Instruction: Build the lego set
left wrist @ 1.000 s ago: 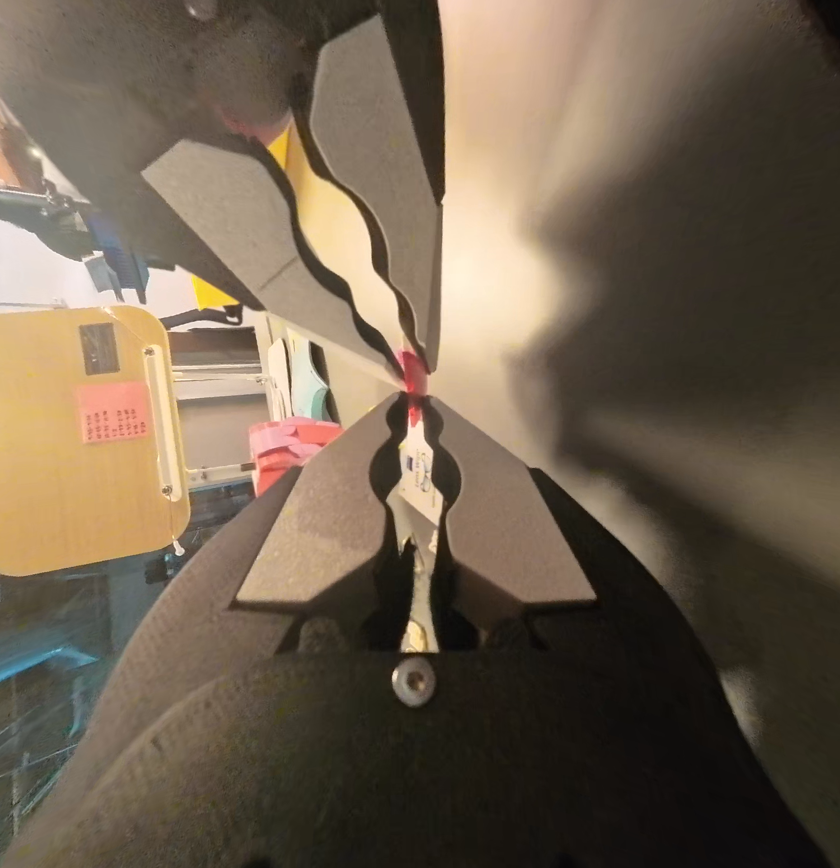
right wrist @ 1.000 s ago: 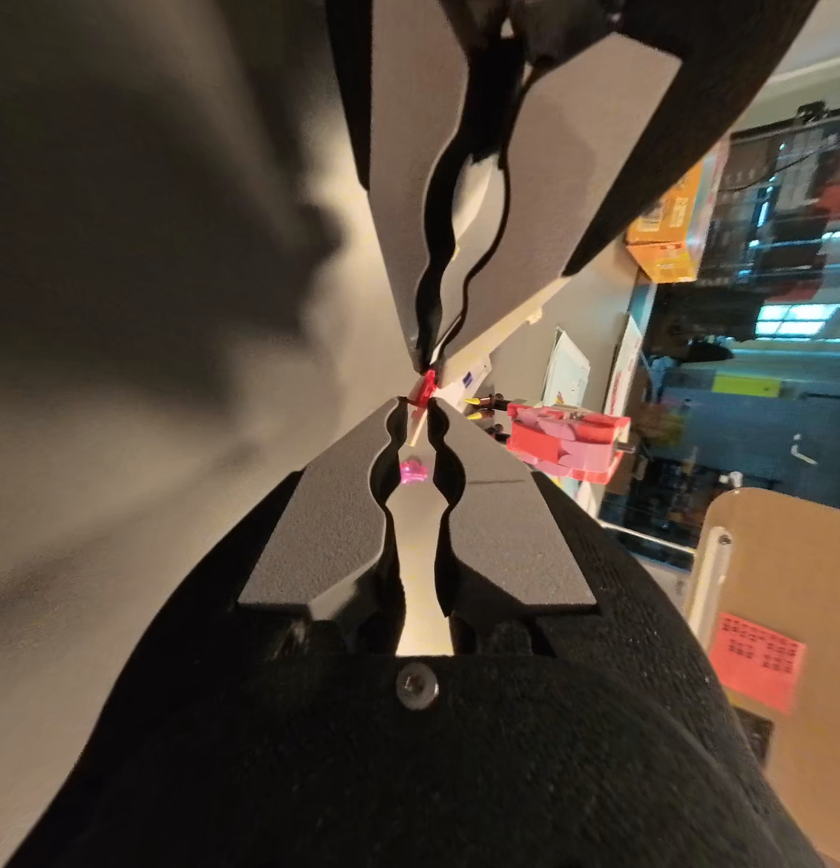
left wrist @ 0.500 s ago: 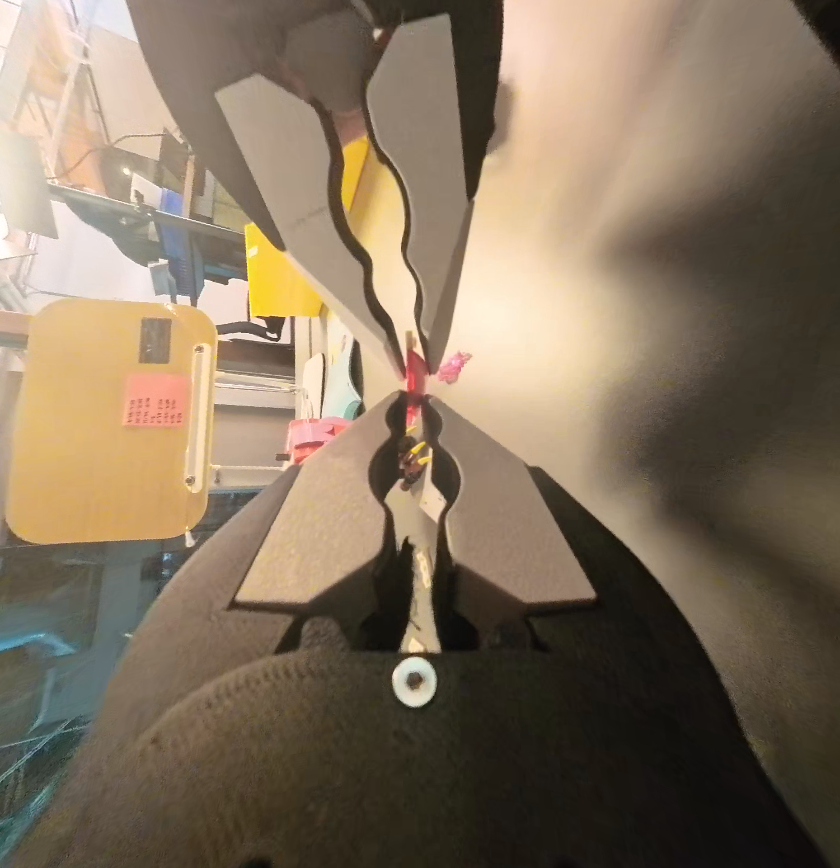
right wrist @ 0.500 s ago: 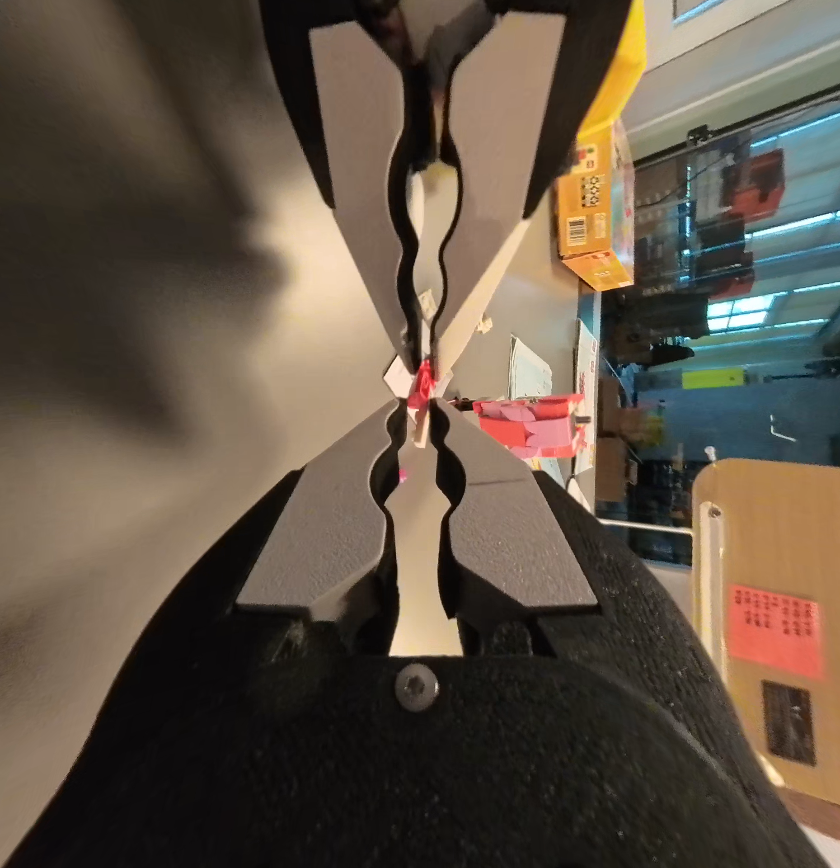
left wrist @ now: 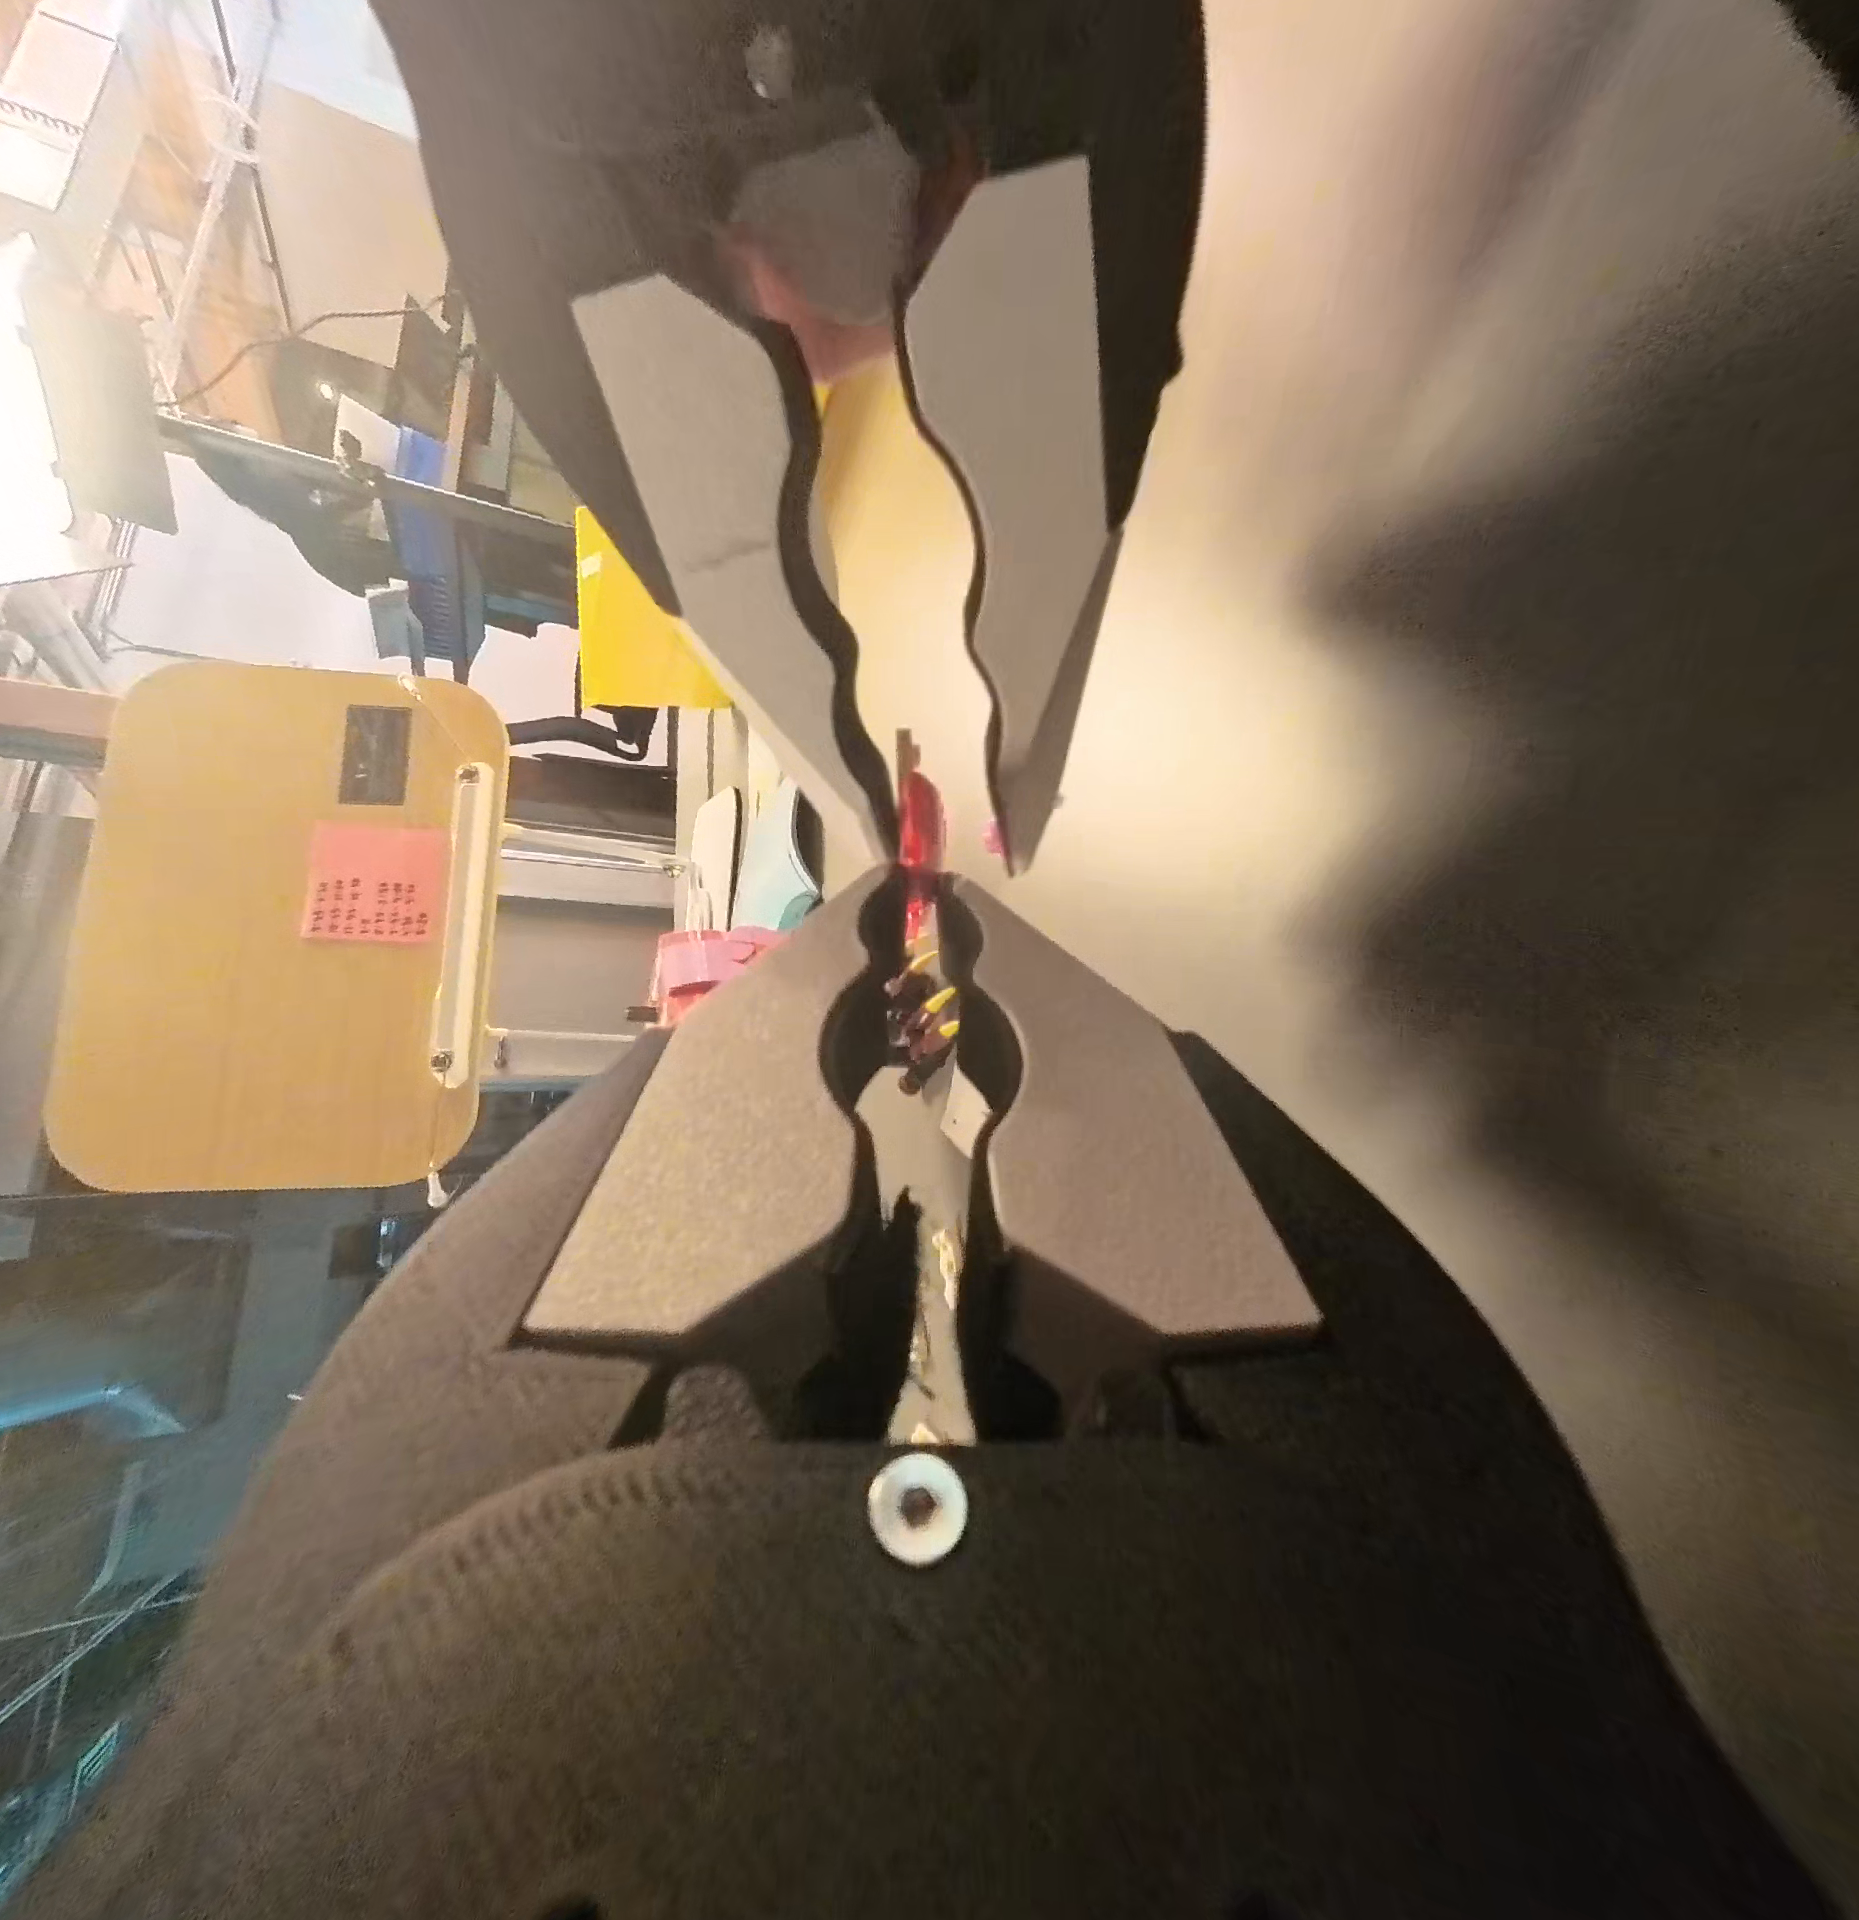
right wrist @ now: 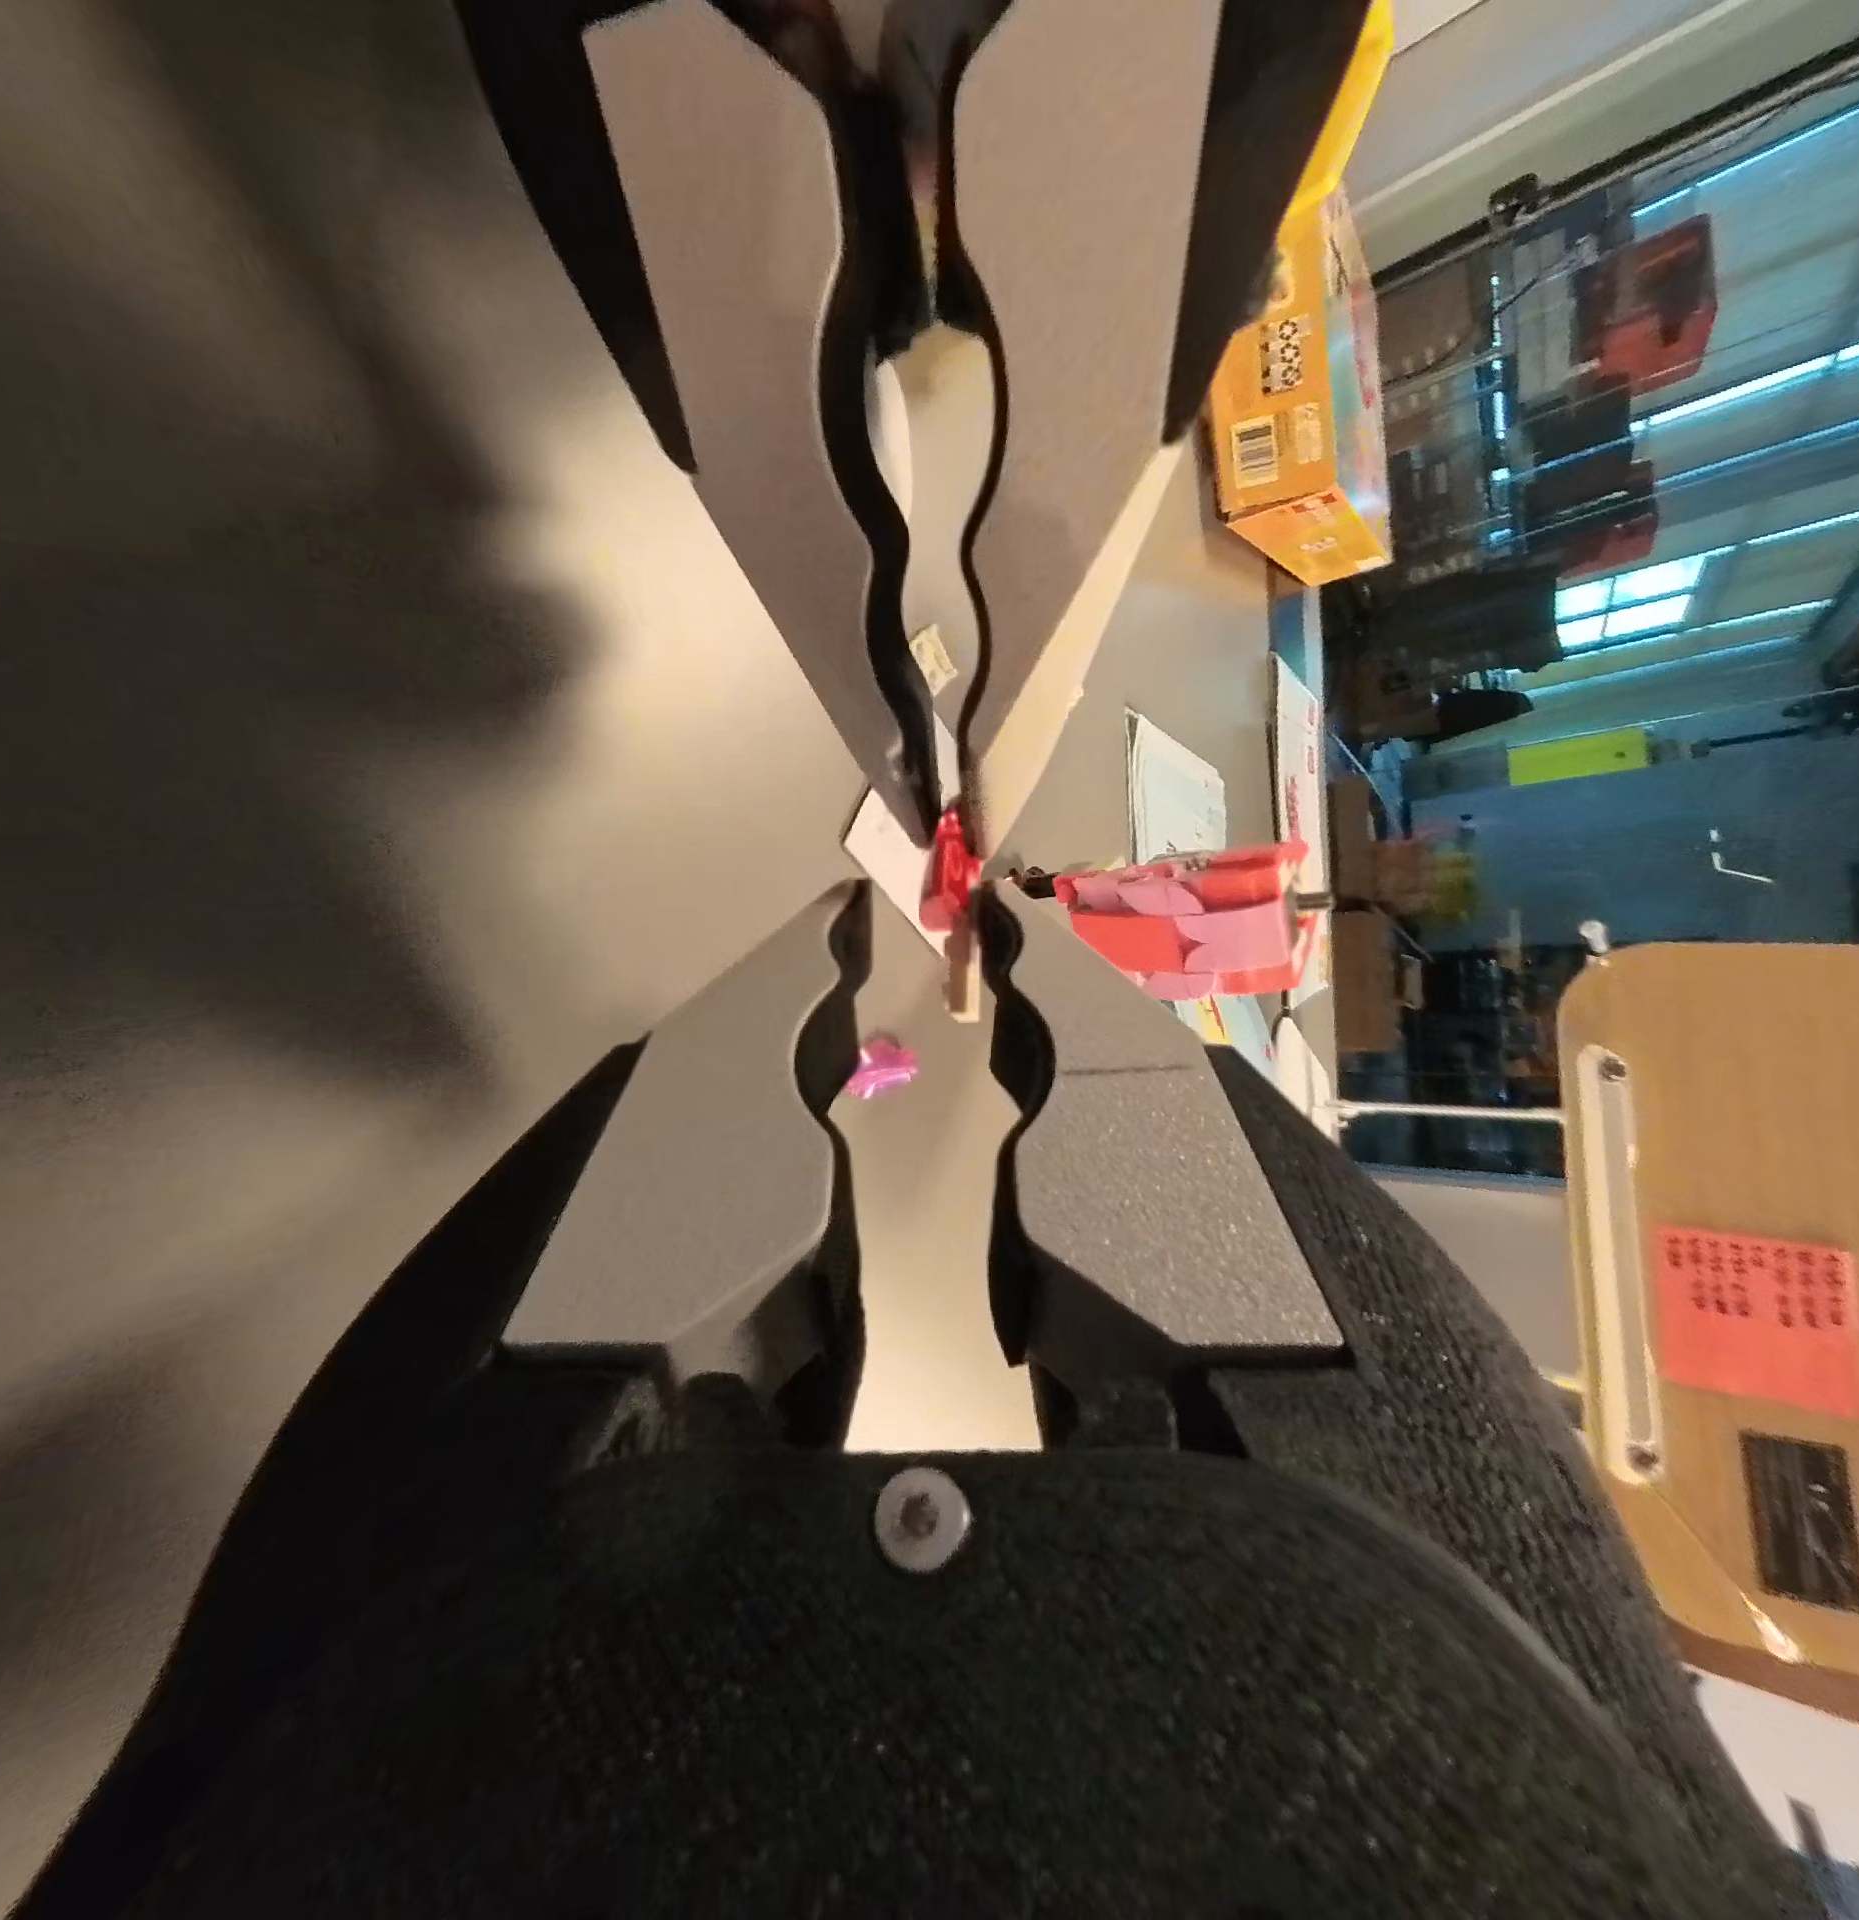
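The two grippers meet tip to tip above a beige table (right wrist: pixel 592 727). My left gripper (left wrist: pixel 917 883) is shut on a small red piece (left wrist: pixel 920 821) with a thin tan plate attached to it (right wrist: pixel 964 977). In the right wrist view the left gripper (right wrist: pixel 946 816) comes in from the top and pinches the red piece (right wrist: pixel 951 868). My right gripper (right wrist: pixel 920 899) is open. The tan plate lies close along its right finger (right wrist: pixel 1008 935), and its left finger (right wrist: pixel 842 914) stands clear. A small pink flower piece (right wrist: pixel 881 1065) lies on the table below.
A red and pink brick build (right wrist: pixel 1185 920) stands on the table beyond the tips, with papers (right wrist: pixel 1174 800) and a yellow box (right wrist: pixel 1299 416) farther back. A white card (right wrist: pixel 883 842) lies under the tips. A wooden board with a pink note (left wrist: pixel 270 935) stands off the table's edge. Left and right tips are no more than a few centimetres apart.
My right gripper's jaws have spread apart and let go of the red and tan piece. My left gripper stays shut on it. Both grippers have turned a little.
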{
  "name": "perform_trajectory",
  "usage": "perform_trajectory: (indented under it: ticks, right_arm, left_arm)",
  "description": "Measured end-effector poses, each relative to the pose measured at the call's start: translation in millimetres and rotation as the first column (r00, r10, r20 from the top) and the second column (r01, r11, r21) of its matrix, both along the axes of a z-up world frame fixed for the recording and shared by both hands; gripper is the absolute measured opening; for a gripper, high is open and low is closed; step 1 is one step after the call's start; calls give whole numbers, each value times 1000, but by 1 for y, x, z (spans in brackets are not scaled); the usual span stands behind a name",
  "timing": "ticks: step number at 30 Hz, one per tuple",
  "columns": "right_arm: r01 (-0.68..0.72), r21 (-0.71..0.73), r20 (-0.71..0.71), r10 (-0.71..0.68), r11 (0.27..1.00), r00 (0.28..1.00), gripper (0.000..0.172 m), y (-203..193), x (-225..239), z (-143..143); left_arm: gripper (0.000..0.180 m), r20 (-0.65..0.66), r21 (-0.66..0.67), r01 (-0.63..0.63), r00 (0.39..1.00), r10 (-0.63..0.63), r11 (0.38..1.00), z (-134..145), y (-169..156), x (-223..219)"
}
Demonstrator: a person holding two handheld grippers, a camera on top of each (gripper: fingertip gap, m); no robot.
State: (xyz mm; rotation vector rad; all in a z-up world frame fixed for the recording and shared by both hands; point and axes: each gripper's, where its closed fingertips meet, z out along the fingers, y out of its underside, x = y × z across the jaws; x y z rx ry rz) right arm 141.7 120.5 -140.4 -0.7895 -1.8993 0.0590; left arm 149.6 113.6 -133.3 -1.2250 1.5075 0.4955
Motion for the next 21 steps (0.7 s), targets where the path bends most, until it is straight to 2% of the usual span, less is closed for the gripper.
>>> perform_trajectory:
  ticks: [2,8,11,13,15,17,19,21]
  right_arm:
    - [5,33,-16,-5,999,1000,9,2,-2,3]
    - [-31,110,26,28,993,999,8,2,-1,2]
    - [-26,80,37,23,996,999,8,2,-1,-3]
    - [1,-10,-10,-1,1000,1000,13,4,-1,-3]
    - [44,-118,-12,-46,992,999,49,8,1,-4]
    - [69,-274,-35,-82,959,996,56,10,4,-1]
    - [38,-473,-100,-97,880,990,56,4,5,9]
    - [-35,-653,-176,-107,756,979,54,-3,4,24]
  left_arm:
    - [3,0,0,4,1000,-4,1000,0,-1,1]
    - [3,-10,2,13,1000,-13,1000,-1,-3,3]
    - [3,-7,-33,6,1000,-6,999,-6,-2,2]
    - [3,74,-131,-5,997,14,991,-7,-1,2]
    - [3,205,-306,20,978,46,952,-10,-3,4]
    - [3,341,-443,90,937,75,892,-8,-6,5]
    - [3,498,-527,204,861,106,825,5,-9,7]
    - [3,659,-578,369,738,149,728,22,-14,11]
